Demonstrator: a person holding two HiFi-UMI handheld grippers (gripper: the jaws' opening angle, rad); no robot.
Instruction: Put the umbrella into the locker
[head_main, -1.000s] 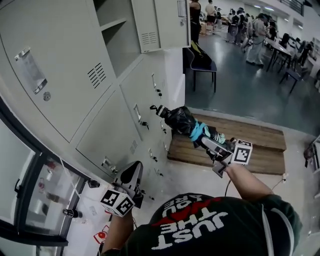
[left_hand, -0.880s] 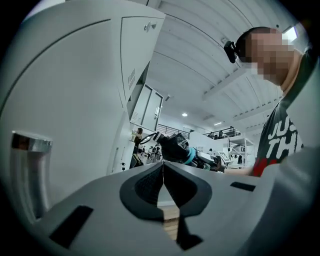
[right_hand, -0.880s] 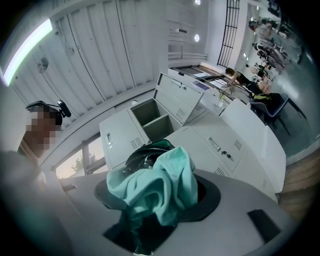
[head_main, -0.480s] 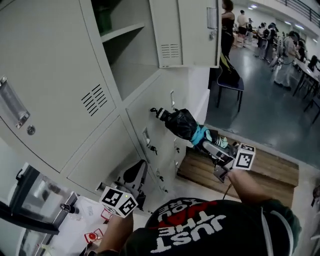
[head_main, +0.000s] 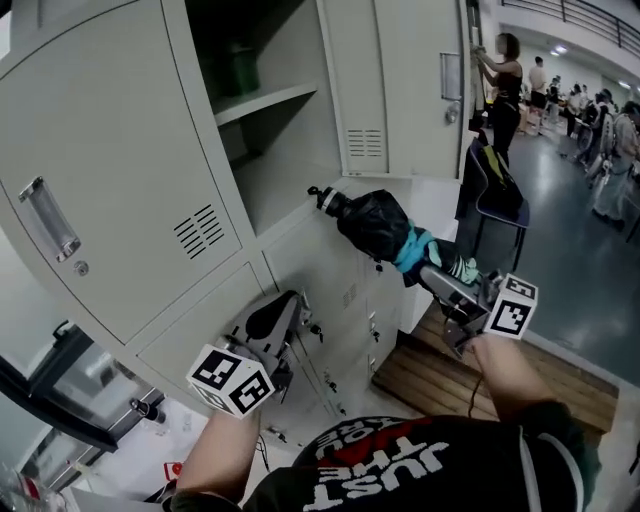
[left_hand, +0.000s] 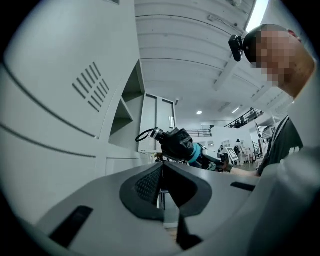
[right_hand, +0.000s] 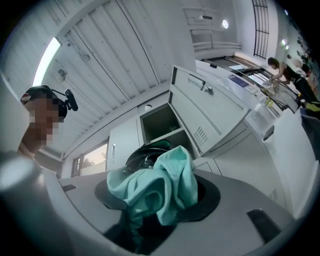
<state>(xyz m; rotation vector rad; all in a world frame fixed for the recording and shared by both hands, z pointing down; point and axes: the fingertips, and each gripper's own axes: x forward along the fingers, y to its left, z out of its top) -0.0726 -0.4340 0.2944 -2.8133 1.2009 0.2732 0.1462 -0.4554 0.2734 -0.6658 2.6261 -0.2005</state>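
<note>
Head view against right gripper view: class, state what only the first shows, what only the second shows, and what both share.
Only the head view shows the left gripper, the wooden platform and the person's printed shirt. Only the right gripper view shows the ceiling light strip and the person's head-mounted camera. Both show the black and teal umbrella clamped in the right gripper, and the open locker with its shelf.

Glossy grey floor (head_main: 590, 285), wooden platform (head_main: 425, 372), dark chair (head_main: 500, 200), ribbed white ceiling (left_hand: 190, 60).
</note>
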